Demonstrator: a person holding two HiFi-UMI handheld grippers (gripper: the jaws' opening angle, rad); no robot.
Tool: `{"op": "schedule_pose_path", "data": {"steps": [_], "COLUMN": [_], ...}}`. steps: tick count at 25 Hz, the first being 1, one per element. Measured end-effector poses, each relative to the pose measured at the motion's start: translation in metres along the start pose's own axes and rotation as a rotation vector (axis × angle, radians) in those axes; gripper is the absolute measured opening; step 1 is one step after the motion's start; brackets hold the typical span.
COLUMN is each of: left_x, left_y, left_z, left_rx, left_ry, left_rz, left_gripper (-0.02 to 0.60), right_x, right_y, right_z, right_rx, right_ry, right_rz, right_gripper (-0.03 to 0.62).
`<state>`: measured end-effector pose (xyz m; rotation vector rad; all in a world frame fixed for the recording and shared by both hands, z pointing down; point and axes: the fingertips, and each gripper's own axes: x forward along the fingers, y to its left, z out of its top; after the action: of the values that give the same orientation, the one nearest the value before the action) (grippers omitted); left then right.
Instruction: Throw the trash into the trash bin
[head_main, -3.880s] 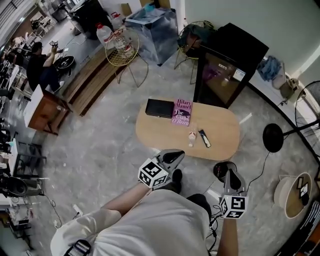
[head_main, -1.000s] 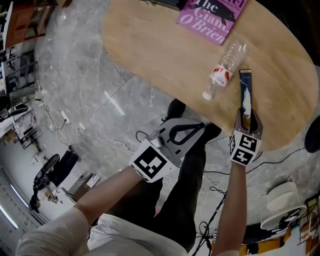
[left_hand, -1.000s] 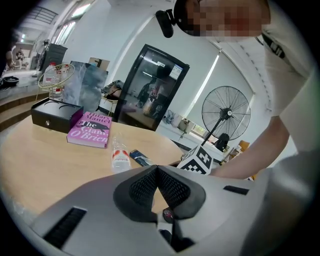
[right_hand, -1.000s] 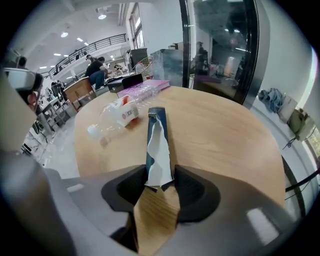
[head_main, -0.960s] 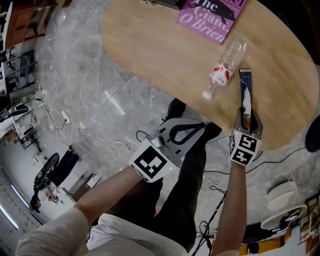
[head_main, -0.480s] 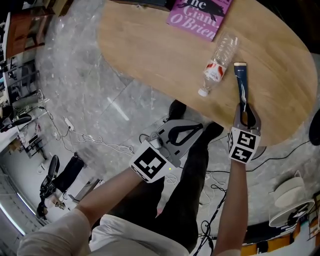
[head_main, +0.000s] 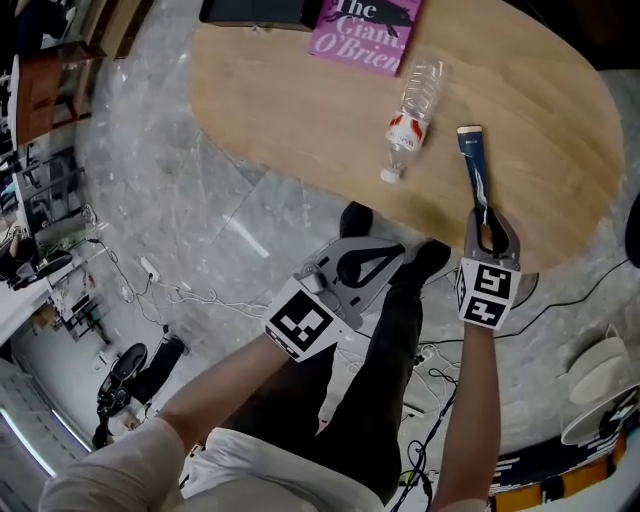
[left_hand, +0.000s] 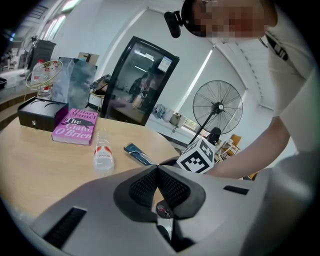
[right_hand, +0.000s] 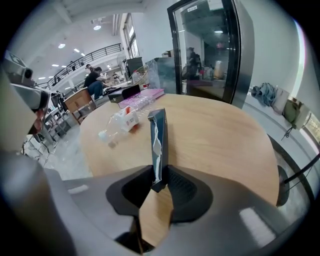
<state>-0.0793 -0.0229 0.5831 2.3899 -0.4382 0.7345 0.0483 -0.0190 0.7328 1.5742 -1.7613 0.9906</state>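
Plainly, the slim dark-blue wrapper shows a torn white edge.

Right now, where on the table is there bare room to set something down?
The left end of the table is bare, bordered by the black box and book behind and the bottle on its right. The right end beyond the wrapper is bare too. Crowded: the middle, where bottle and wrapper are close together.
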Motion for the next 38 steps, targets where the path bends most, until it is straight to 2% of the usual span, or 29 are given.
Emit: {"op": "schedule_pose_path", "data": {"steps": [6, 10, 19, 29, 38], "left_x": [0.009, 0.015, 0.038, 0.069, 0.097], "left_y": [-0.022, -0.04, -0.079, -0.137, -0.167], "left_z": [-0.004, -0.008, -0.019, -0.044, -0.069], "left_rx": [0.032, 0.057, 0.143, 0.198, 0.224], "left_ry": [0.034, 0.062, 0.127, 0.202, 0.252], "left_rz": [-0.037, -0.068, -0.141, -0.222, -0.26], "left_gripper": [0.005, 0.005, 0.005, 0.005, 0.005], "right_x": [-0.025, -0.047, -0.101, -0.156, -0.156], "right_y": [-0.013, -0.026, -0.062, -0.1, -0.112], "right_z": [-0.021, -0.039, -0.115, -0.211, -0.289], "right_rx": [0.035, 0.101, 0.247, 0.465, 0.606], "right_ry": [0.002, -0.008, 0.007, 0.008, 0.054], "right_rz": [-0.019, -0.054, -0.162, -0.318, -0.354], "right_gripper": [0.101, 0.101, 0.1, 0.1, 0.1]}}
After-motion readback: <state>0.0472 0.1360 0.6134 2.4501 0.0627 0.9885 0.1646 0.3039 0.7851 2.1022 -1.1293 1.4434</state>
